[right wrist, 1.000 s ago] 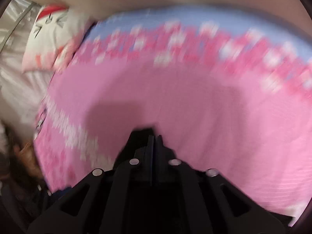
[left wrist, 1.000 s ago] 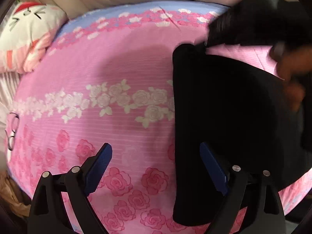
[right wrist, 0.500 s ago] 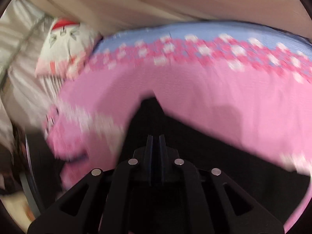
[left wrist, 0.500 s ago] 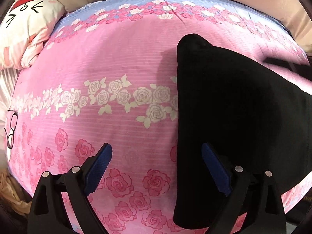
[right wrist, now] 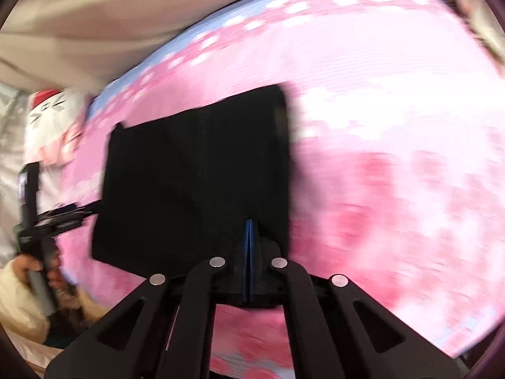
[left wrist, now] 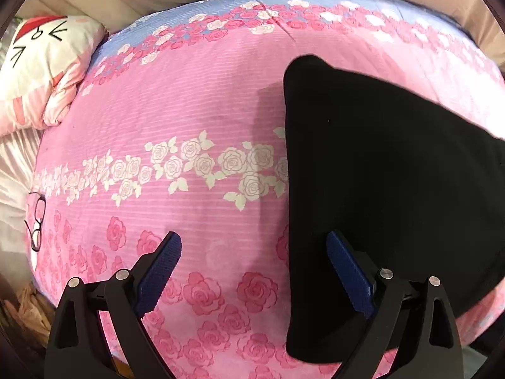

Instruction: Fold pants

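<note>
The black pants (left wrist: 388,183) lie folded into a flat rectangle on the pink rose-print bed cover (left wrist: 189,101). My left gripper (left wrist: 252,249) is open with blue pads, hovering over the pants' left edge, holding nothing. In the right wrist view the pants (right wrist: 195,183) show as a dark rectangle. My right gripper (right wrist: 249,224) has its blue pads pressed together above the pants' near right corner; no cloth shows between the pads. The left gripper (right wrist: 82,211) also appears there, at the pants' left edge.
A white cartoon-cat pillow (left wrist: 44,66) sits at the bed's far left corner. A pair of glasses (left wrist: 36,221) lies near the left edge of the bed. A beige wall (right wrist: 94,15) runs behind the bed. The right wrist view is blurred.
The right gripper has pulled back and swung, so the whole folded pants now show in its view. The left gripper has stayed almost still.
</note>
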`<act>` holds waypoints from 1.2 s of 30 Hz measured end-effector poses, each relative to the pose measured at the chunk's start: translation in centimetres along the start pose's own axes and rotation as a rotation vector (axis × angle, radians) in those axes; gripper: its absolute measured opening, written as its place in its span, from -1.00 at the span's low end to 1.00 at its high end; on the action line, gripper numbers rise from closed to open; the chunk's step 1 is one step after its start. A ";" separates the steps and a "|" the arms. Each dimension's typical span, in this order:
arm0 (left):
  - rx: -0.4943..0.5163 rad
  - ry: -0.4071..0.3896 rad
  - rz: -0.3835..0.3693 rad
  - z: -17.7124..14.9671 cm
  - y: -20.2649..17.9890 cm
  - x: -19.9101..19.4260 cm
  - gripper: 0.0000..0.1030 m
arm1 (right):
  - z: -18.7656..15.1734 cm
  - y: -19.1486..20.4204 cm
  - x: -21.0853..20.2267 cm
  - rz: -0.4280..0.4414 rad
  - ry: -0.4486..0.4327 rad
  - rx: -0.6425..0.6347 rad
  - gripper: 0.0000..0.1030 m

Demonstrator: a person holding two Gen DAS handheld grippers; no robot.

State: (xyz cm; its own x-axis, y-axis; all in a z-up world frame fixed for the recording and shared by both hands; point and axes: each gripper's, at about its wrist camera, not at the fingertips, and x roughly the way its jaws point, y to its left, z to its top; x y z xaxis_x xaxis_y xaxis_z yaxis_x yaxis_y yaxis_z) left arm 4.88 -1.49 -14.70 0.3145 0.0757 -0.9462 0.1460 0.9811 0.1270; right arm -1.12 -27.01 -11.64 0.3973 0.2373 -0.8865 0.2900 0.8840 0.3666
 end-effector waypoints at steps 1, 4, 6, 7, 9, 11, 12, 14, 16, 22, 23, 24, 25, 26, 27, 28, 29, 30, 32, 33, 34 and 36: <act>-0.022 0.001 -0.039 0.0 0.6 -0.5 0.78 | -0.2 -0.5 -0.5 -0.050 -0.001 0.005 -0.76; -0.092 0.006 -0.179 -0.5 2.6 -1.9 0.78 | -0.7 -1.7 -2.2 -0.075 -0.003 0.018 -0.76; -0.108 0.015 -0.203 -0.8 3.1 -2.3 0.78 | -0.7 -1.3 -2.8 -0.060 -0.014 0.015 -0.76; -0.101 0.013 -0.201 -1.0 2.9 -2.6 0.73 | -0.5 -0.9 -3.0 -0.046 -0.028 0.011 -0.76; -0.054 -0.012 -0.218 -1.1 1.7 -3.7 0.73 | 0.2 1.8 -2.6 0.027 -0.044 -0.035 -0.76; -0.023 -0.021 -0.239 -1.1 0.1 -4.2 0.74 | 1.2 5.6 -1.3 0.081 -0.046 -0.117 -0.76; -0.003 -0.025 -0.253 -1.1 -1.1 -4.2 0.75 | 1.9 7.1 -0.1 0.100 -0.053 -0.154 -0.76; 0.048 -0.005 -0.230 -1.1 -3.6 -3.2 0.75 | 3.3 8.6 2.8 0.096 -0.044 -0.173 -0.77; 0.073 0.018 -0.200 -1.6 -4.8 -1.9 0.75 | 4.8 7.5 5.7 0.049 -0.031 -0.142 -0.84; -0.007 0.066 -0.238 -2.7 -3.5 1.2 0.90 | 5.1 1.8 2.4 0.072 -0.080 0.036 -0.66; -0.033 0.068 -0.270 -2.7 -2.9 0.8 0.86 | 4.4 0.8 0.8 0.083 -0.097 0.058 -0.47; -0.064 0.044 -0.325 -2.8 -2.0 -0.1 0.86 | 3.7 0.2 0.0 0.096 -0.096 0.077 0.17; -0.077 0.024 -0.360 -2.9 -1.3 -0.6 0.88 | 2.9 -0.4 -0.5 0.102 -0.086 0.095 0.69; -0.084 0.012 -0.402 -3.0 -0.6 -0.9 0.89 | 2.3 -0.8 -0.6 0.116 -0.077 0.105 0.73; -0.089 0.014 -0.436 -3.1 0.0 -0.8 0.90 | 1.6 -1.1 -0.2 0.165 -0.047 0.117 0.72; -0.096 0.025 -0.458 -3.2 0.4 -0.5 0.90 | 1.0 -1.4 0.5 0.193 -0.014 0.134 0.72; -0.108 0.057 -0.497 -3.3 0.8 0.4 0.90 | 0.7 -1.7 0.9 0.203 0.003 0.143 0.72; -0.123 0.093 -0.525 -3.3 1.0 1.2 0.90 | 0.3 -1.7 1.5 0.211 0.014 0.149 0.72; -0.146 0.118 -0.577 -3.1 1.2 2.2 0.90 | -0.1 -2.0 2.4 0.237 0.037 0.160 0.72; -0.150 0.123 -0.591 -3.1 1.2 2.5 0.90 | -0.2 -1.8 3.0 0.257 0.049 0.173 0.72; -0.146 0.126 -0.608 -3.1 1.1 2.7 0.90 | -0.3 -1.7 3.3 0.278 0.055 0.181 0.71; -0.132 0.129 -0.634 -3.1 0.9 3.2 0.89 | -0.5 -1.3 4.4 0.305 0.075 0.194 0.69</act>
State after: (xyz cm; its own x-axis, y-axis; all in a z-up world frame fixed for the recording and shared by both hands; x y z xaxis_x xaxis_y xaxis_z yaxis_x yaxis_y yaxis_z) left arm 3.11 0.16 -18.49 0.0897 -0.5116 -0.8545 0.1471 0.8554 -0.4967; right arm -0.17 -26.92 -16.14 0.4280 0.5138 -0.7435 0.3304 0.6768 0.6579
